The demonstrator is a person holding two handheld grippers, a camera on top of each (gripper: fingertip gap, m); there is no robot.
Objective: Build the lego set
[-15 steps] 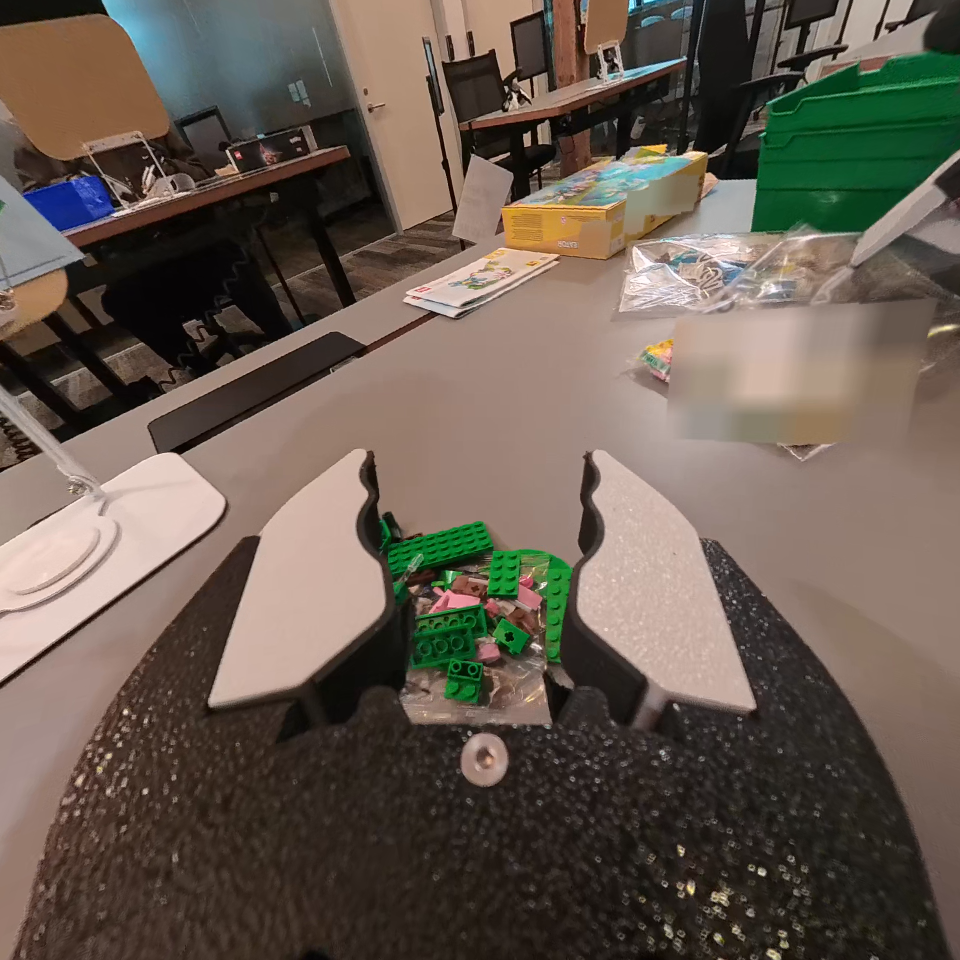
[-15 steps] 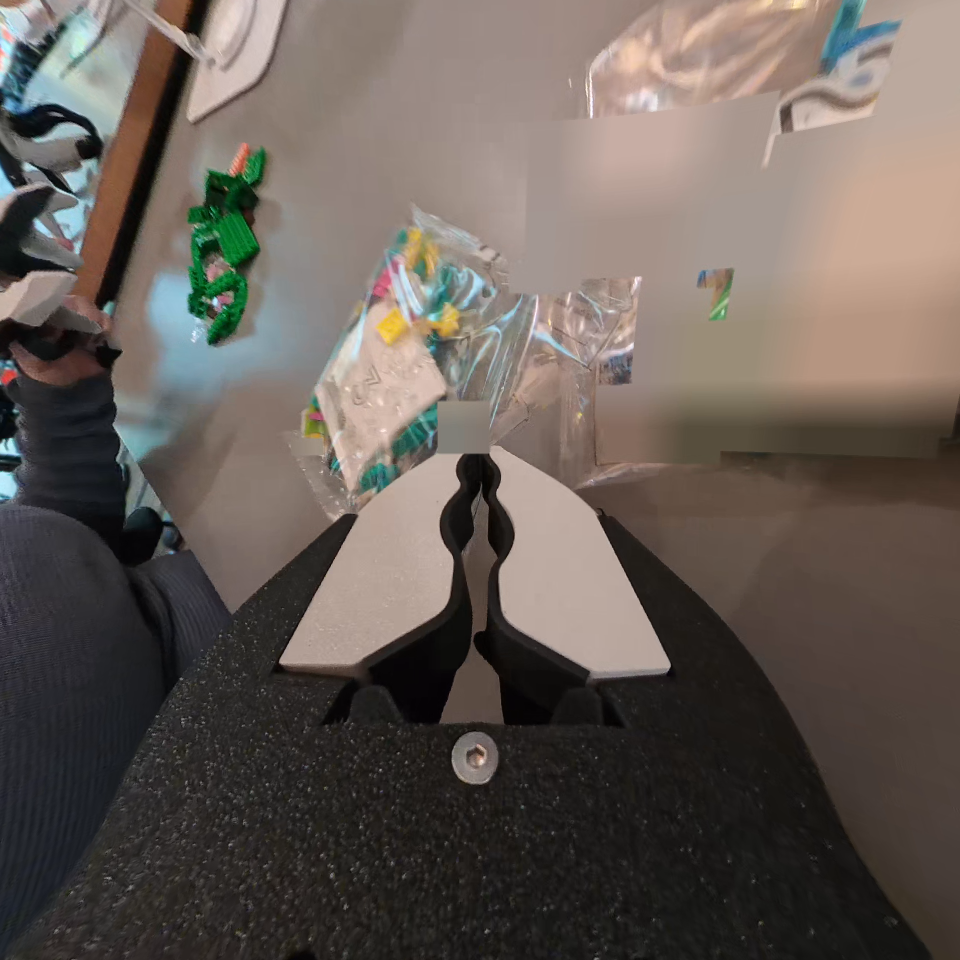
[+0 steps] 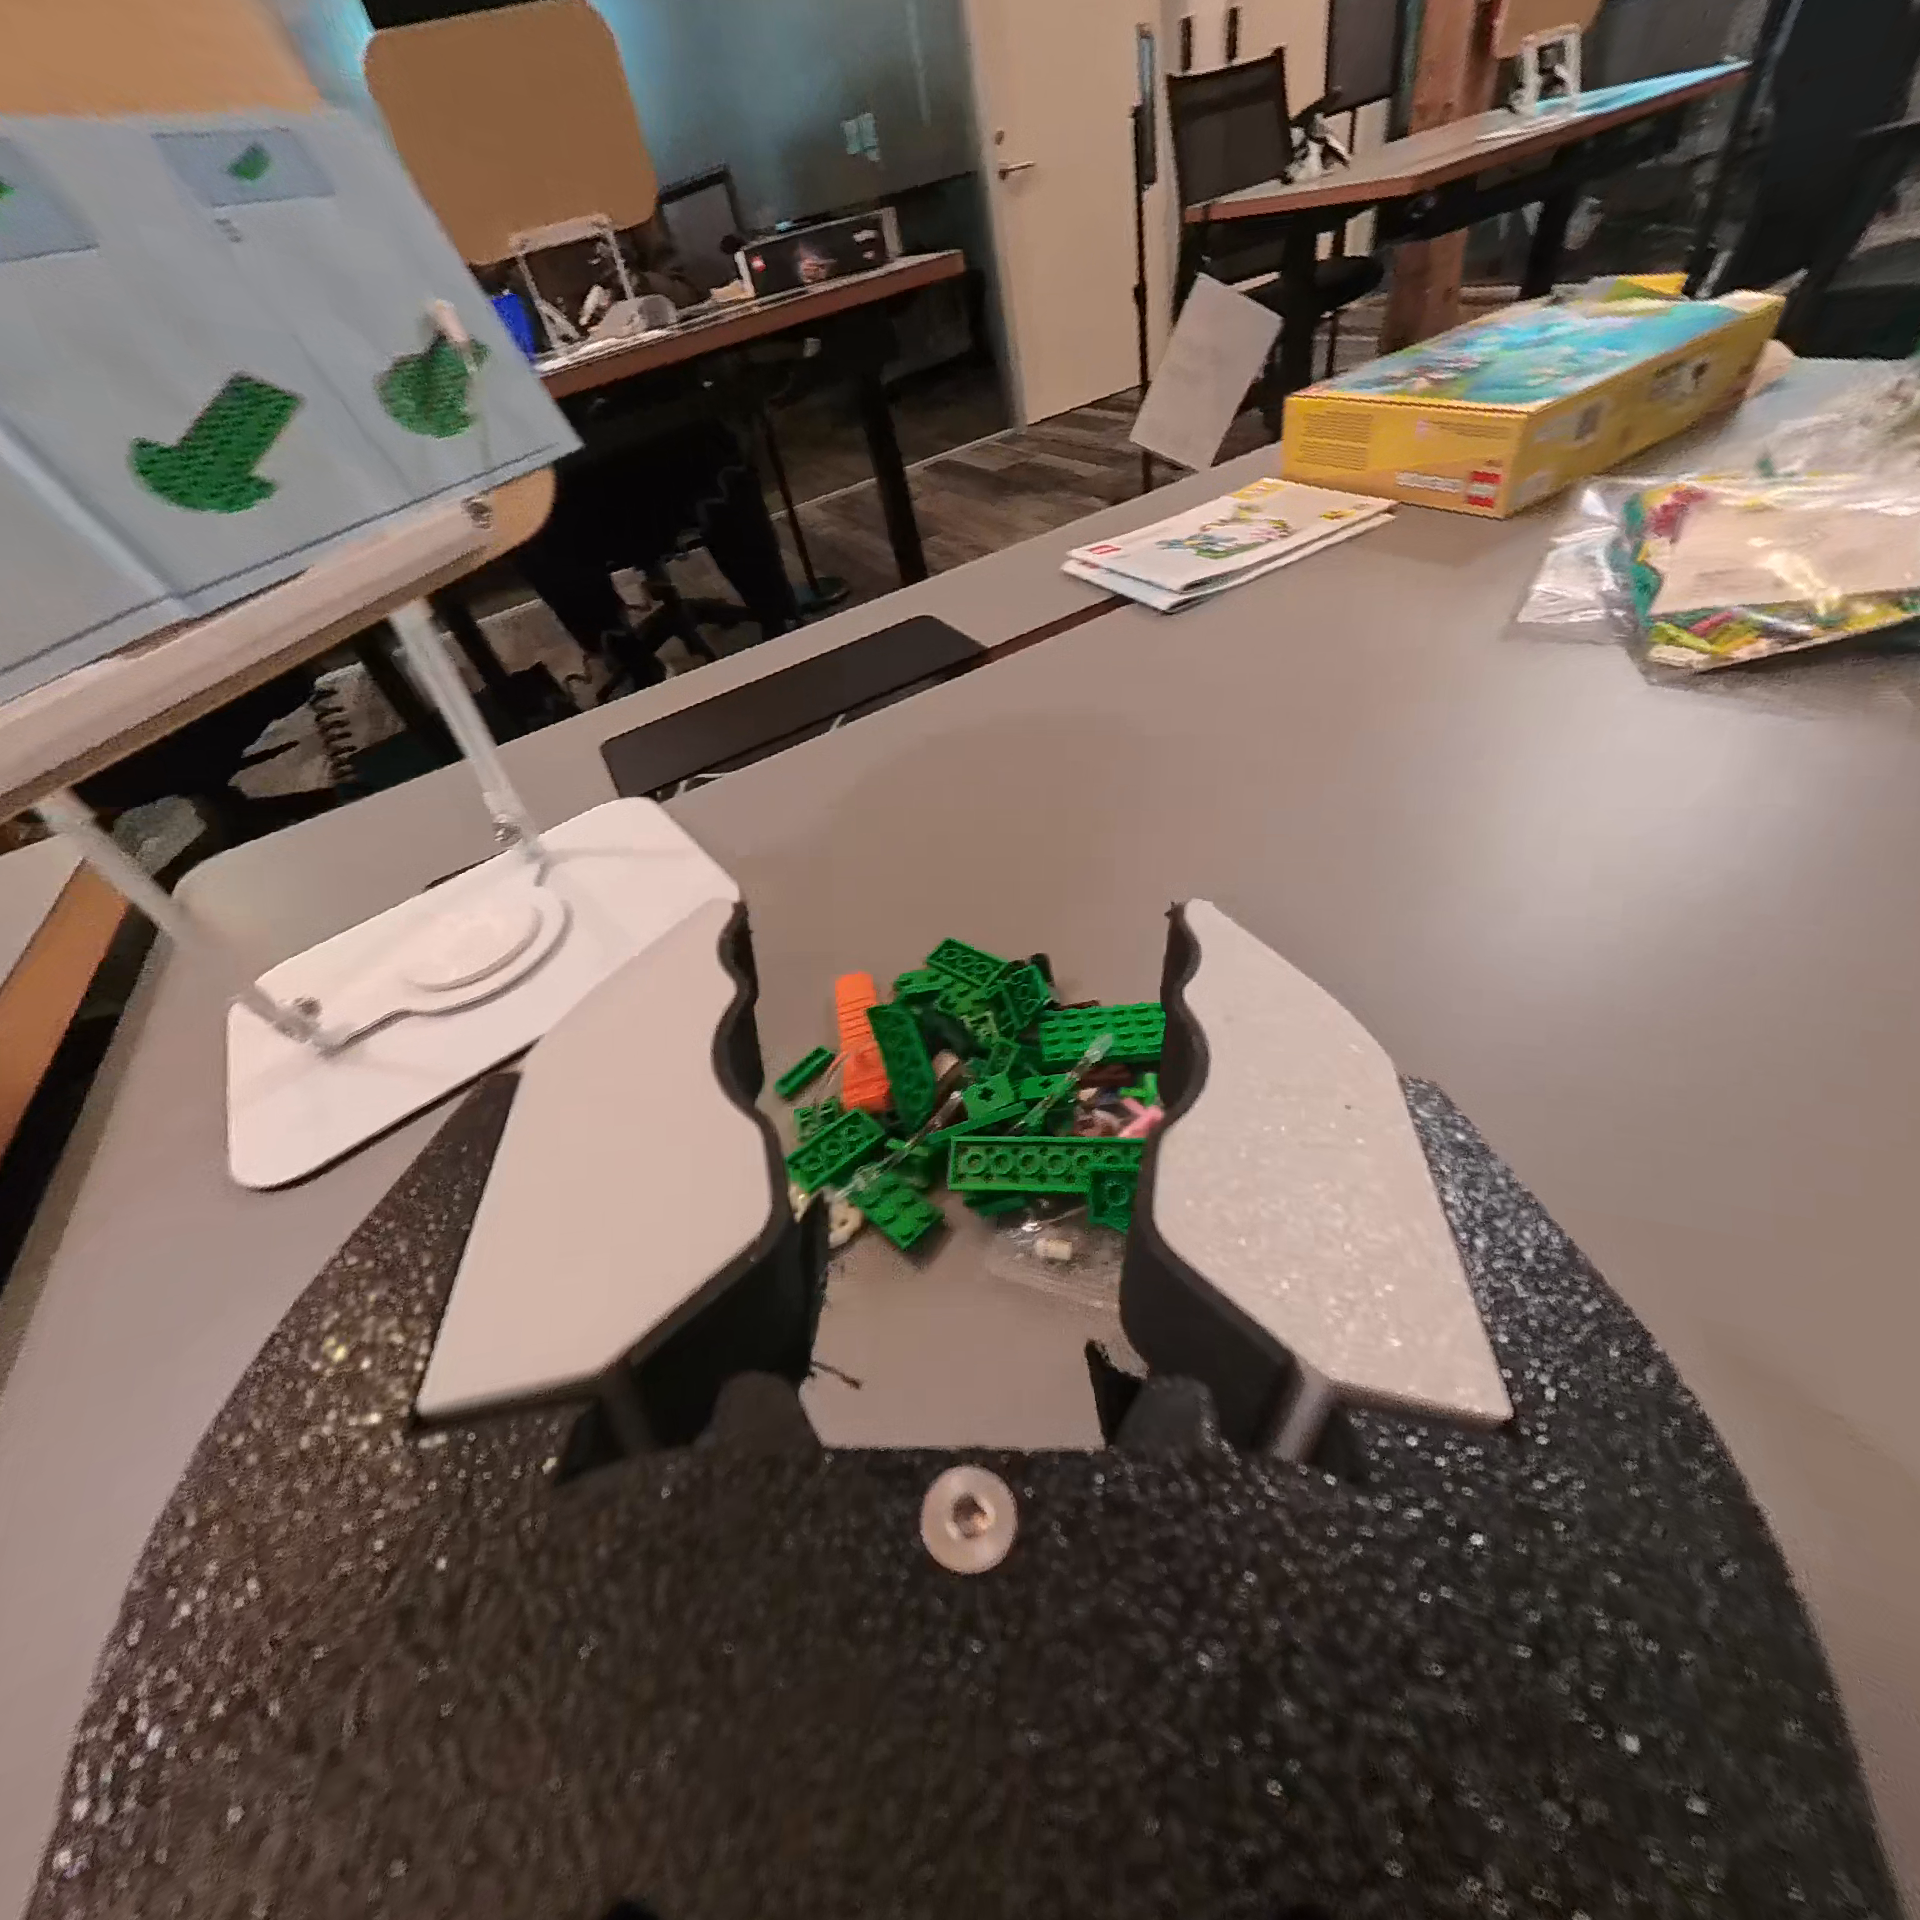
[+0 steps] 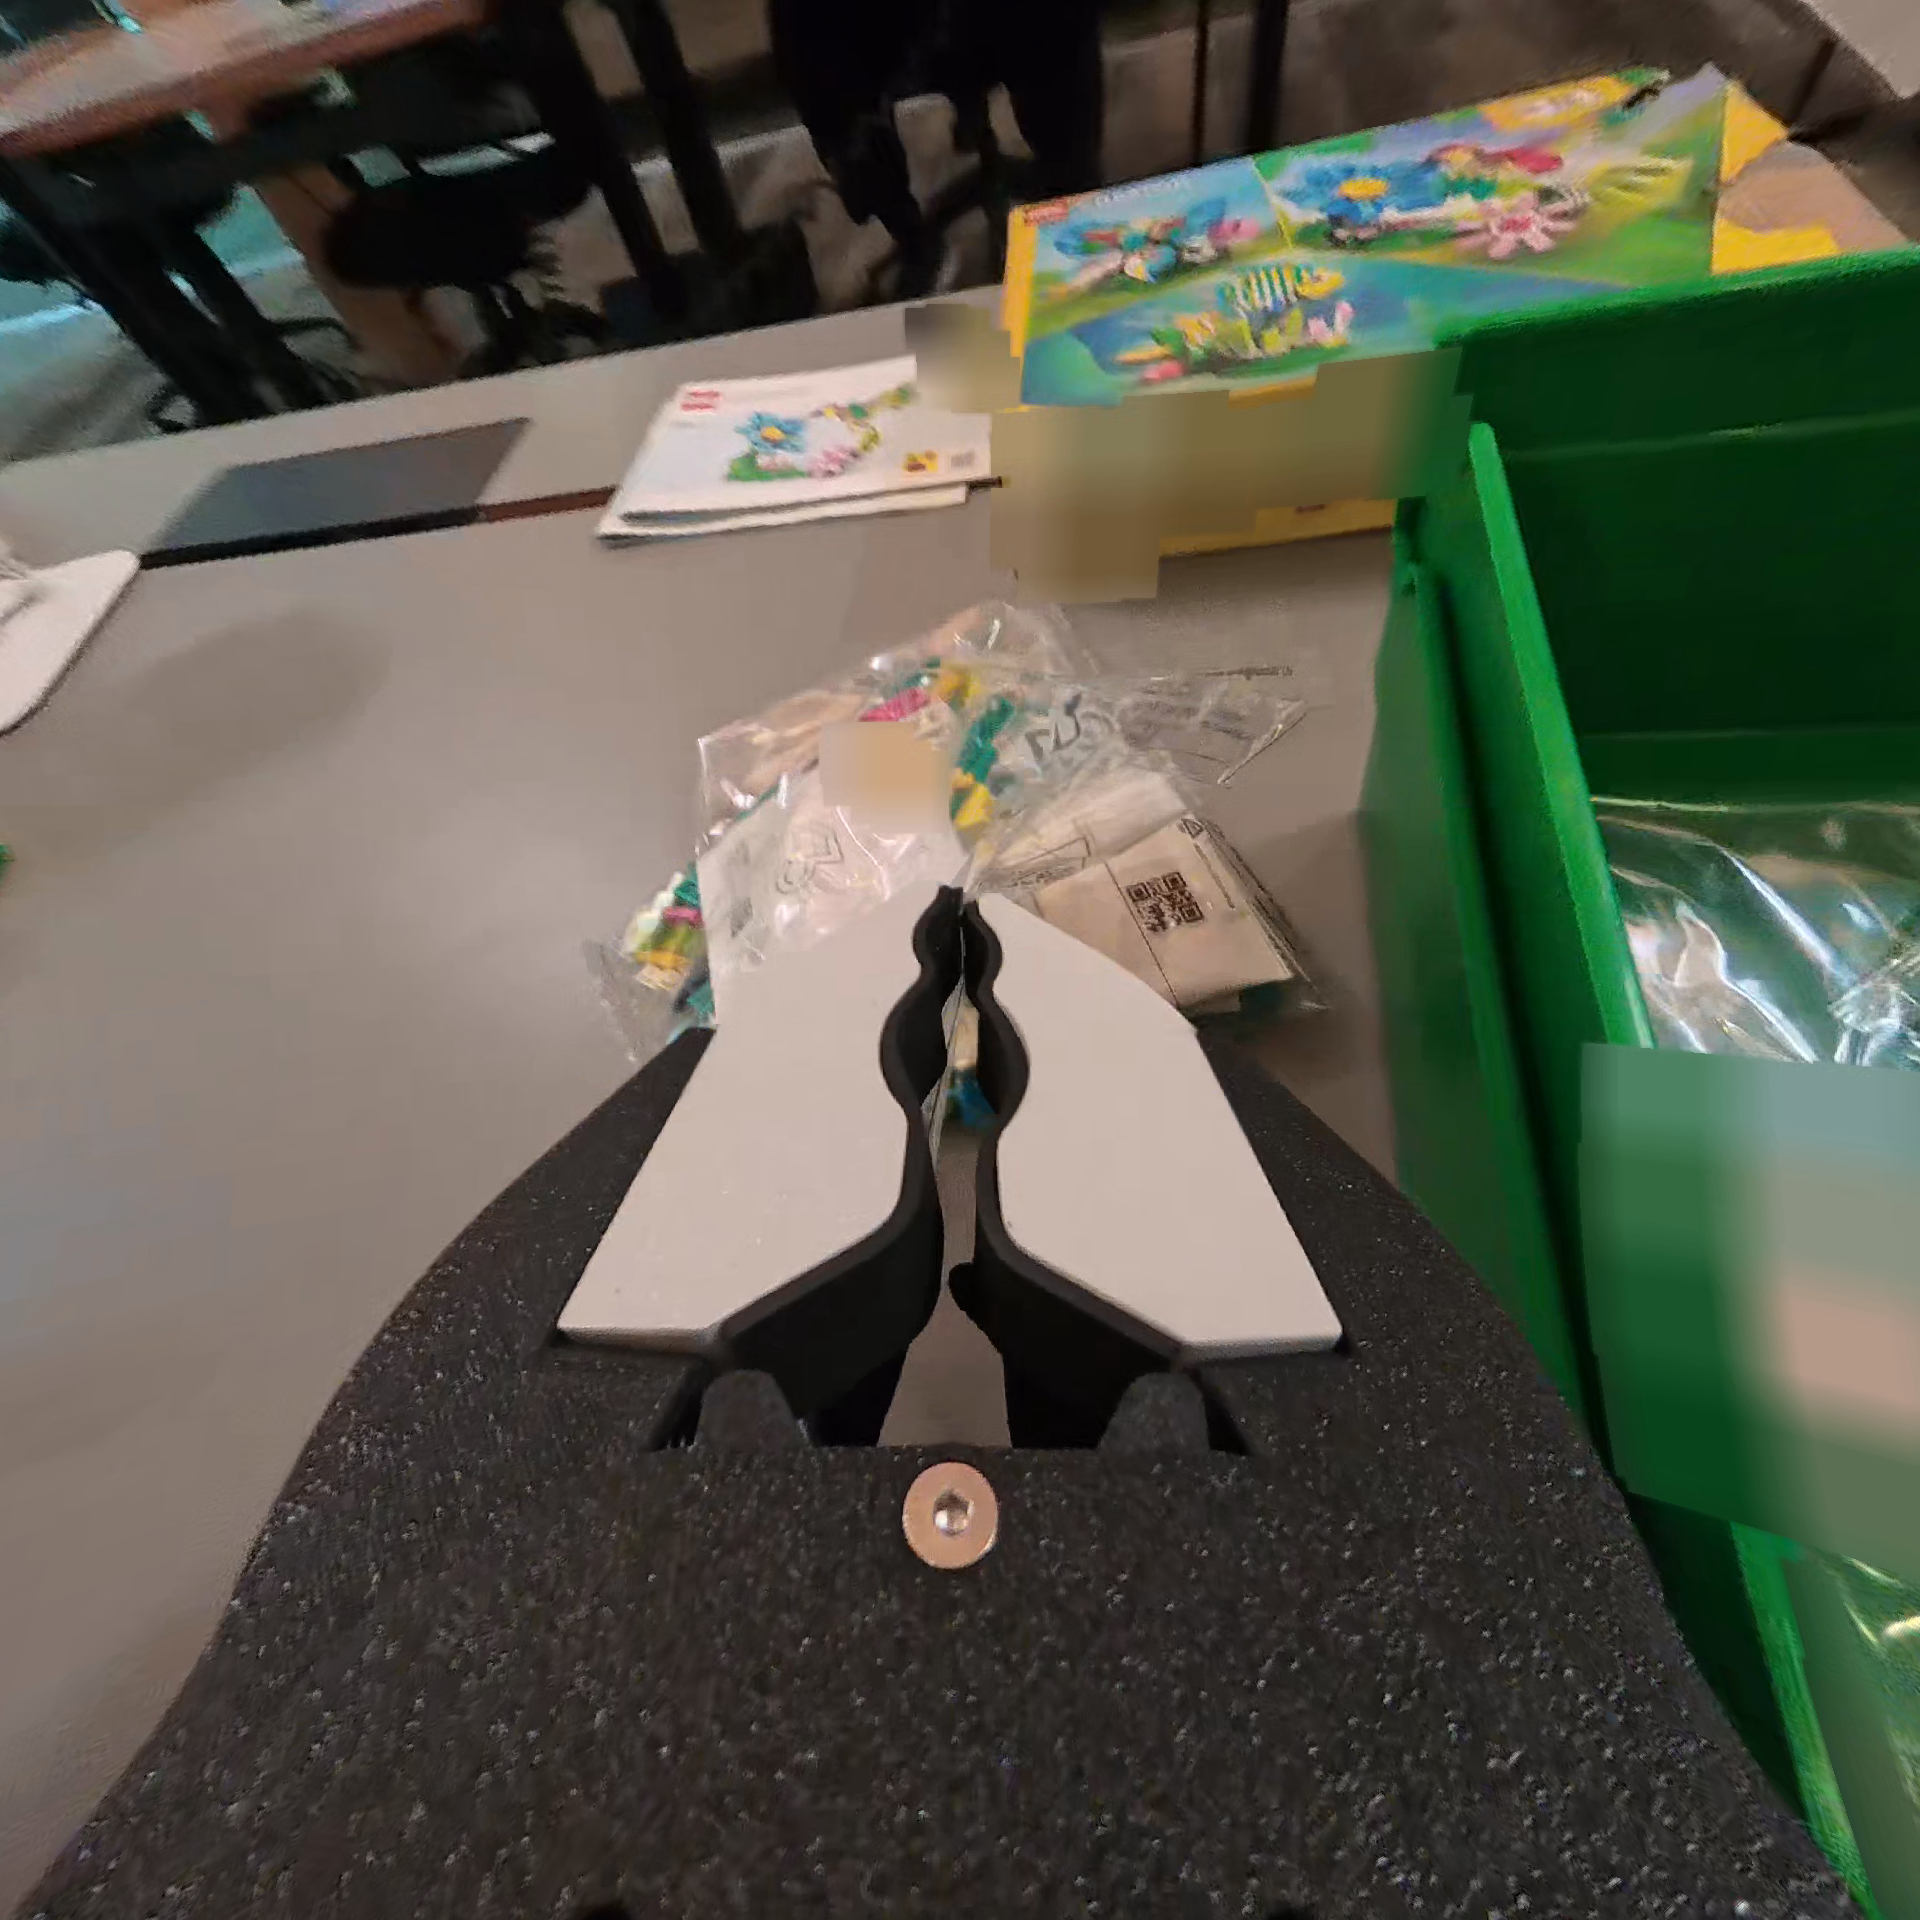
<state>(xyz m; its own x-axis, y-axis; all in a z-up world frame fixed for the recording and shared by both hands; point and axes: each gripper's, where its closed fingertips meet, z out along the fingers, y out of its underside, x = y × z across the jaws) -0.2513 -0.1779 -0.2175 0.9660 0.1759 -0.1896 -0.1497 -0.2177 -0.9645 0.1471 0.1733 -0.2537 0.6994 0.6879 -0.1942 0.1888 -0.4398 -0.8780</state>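
Note:
A pile of loose green Lego plates and bricks [image 3: 977,1101] with an orange piece [image 3: 860,1039] lies on the grey table [image 3: 1351,883], partly on a clear torn bag [image 3: 1049,1257]. My left gripper [image 3: 958,914] is open and empty, with its fingers on either side of the pile. My right gripper [image 4: 956,904] is shut, pinching clear plastic film of a bag; a small teal piece shows between the jaws. Several clear bags of coloured pieces [image 4: 935,810] lie just past its tips. An open instruction page [image 3: 229,395] on a stand shows green shapes.
The stand's white base [image 3: 416,997] sits left of the pile. A yellow Lego box [image 3: 1538,405] and booklets [image 3: 1226,540] lie at the table's far edge. Green bins [image 4: 1507,831] holding plastic bags stand close on my right gripper's right. A black pad [image 4: 343,499] lies at the far left. The grippers' ends are close to 55 centimetres from one another.
My left gripper has pulled back and swung left, so the pile sits farther out and the stand is in view. My right gripper stays shut and has tilted up from looking down to face the bins.

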